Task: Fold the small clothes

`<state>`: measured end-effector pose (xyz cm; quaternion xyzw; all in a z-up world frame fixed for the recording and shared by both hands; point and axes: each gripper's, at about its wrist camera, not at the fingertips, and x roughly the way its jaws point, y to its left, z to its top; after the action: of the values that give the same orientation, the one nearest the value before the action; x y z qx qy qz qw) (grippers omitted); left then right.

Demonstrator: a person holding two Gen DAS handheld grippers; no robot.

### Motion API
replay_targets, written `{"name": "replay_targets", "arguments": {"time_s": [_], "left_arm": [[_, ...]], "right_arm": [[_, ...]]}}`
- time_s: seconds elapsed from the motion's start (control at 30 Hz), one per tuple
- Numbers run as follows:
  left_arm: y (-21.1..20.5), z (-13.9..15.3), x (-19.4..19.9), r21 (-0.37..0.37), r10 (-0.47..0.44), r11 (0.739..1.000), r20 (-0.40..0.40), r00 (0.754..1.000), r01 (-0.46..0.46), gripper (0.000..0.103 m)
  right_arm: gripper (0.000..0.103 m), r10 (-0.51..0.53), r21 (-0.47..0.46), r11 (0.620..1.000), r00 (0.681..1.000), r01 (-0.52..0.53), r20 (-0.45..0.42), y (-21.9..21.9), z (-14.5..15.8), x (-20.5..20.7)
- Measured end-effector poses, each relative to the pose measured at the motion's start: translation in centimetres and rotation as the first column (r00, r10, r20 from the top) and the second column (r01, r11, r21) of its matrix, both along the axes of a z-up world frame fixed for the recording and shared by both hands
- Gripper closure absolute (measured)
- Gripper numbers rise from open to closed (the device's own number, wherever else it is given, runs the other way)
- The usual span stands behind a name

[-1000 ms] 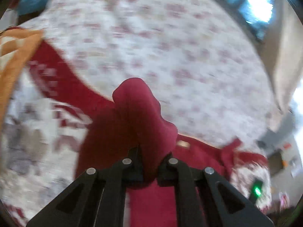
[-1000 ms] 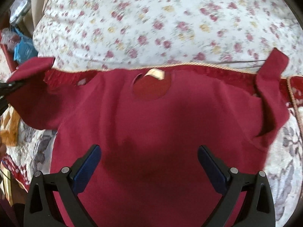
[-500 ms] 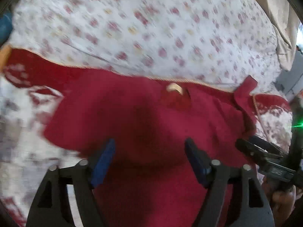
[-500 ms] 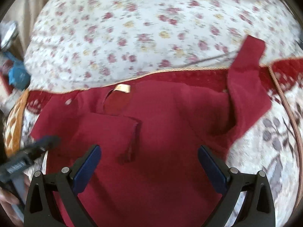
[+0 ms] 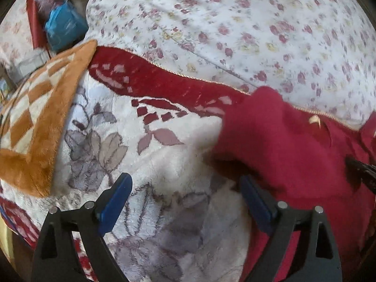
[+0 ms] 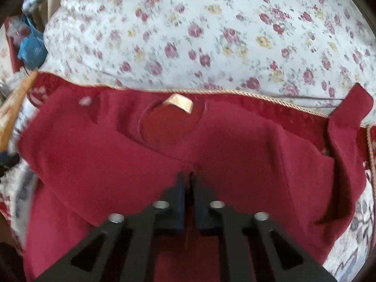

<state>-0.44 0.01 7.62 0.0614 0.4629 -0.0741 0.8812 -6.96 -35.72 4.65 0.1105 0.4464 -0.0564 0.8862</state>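
Observation:
A small dark red shirt (image 6: 98,155) lies flat on a plush blanket, neck opening and tan label (image 6: 179,102) facing away from me. Its left sleeve is folded in over the body; the right sleeve (image 6: 345,127) sticks out and up. My right gripper (image 6: 189,178) is shut on a pinch of the shirt's cloth just below the neck opening. My left gripper (image 5: 185,188) is open and empty, over the blanket left of the shirt (image 5: 293,155), its right finger at the shirt's edge. The right gripper's tip (image 5: 362,171) shows at the far right.
The white plush blanket (image 5: 150,164) has grey flowers and a red border (image 5: 150,80). A floral quilt (image 6: 211,35) lies behind it. An orange checked cloth (image 5: 40,122) lies at left. Blue bags and clutter (image 5: 61,25) sit at the back left.
My left gripper let go of the left sleeve, now folded over the shirt, opened and swung left over the blanket. My right gripper closed on the cloth below the neck.

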Motion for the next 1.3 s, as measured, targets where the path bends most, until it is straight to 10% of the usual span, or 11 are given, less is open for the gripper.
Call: {"name": "replay_targets", "arguments": {"time_s": [0.27,0.5,0.63,0.8,0.97,1.07,1.17,1.3], "left_arm": [[-2.3,-1.0,-0.6,0.078,-0.074,0.994,-0.014,0.997,0.075,0.011],[-3.4,-1.5,-0.7,0.083,-0.101,0.991,-0.032,0.994,0.104,0.011],[-3.4,-1.1,-0.7,0.029,-0.108,0.994,-0.013,0.994,0.108,0.011],[-4.2,-2.0,-0.2,-0.007,-0.137,0.991,-0.055,0.989,0.137,0.011],[-4.6,-2.4,-0.3,0.014,-0.183,0.983,-0.053,0.982,0.184,0.011],[-4.3,-2.8,0.3,0.012,-0.18,0.983,-0.074,0.981,0.181,0.011],[-3.5,-3.0,1.1,0.023,-0.157,0.987,-0.084,0.984,0.16,0.011],[-2.7,-2.8,1.4,-0.004,-0.138,0.99,-0.085,0.987,0.138,0.011]], "right_arm": [[0.097,-0.171,-0.098,0.979,0.982,0.178,0.08,-6.2,4.7,-2.3],[0.079,-0.287,-0.081,0.957,0.952,0.28,-0.102,-9.0,1.0,-1.2],[0.032,-0.13,0.01,0.991,0.991,0.13,0.033,-4.7,4.2,0.1],[0.032,0.184,0.019,0.982,0.982,-0.186,0.048,4.3,5.0,6.8],[0.032,0.413,-0.099,0.903,0.908,-0.418,-0.067,10.7,0.8,13.2],[0.036,0.459,-0.124,0.87,0.875,-0.478,-0.156,11.8,-2.4,15.2],[0.096,0.489,-0.043,0.866,0.862,-0.498,-0.131,11.2,-2.8,15.3],[0.098,0.444,-0.113,0.884,0.891,-0.453,-0.095,10.8,-1.3,15.3]]}}
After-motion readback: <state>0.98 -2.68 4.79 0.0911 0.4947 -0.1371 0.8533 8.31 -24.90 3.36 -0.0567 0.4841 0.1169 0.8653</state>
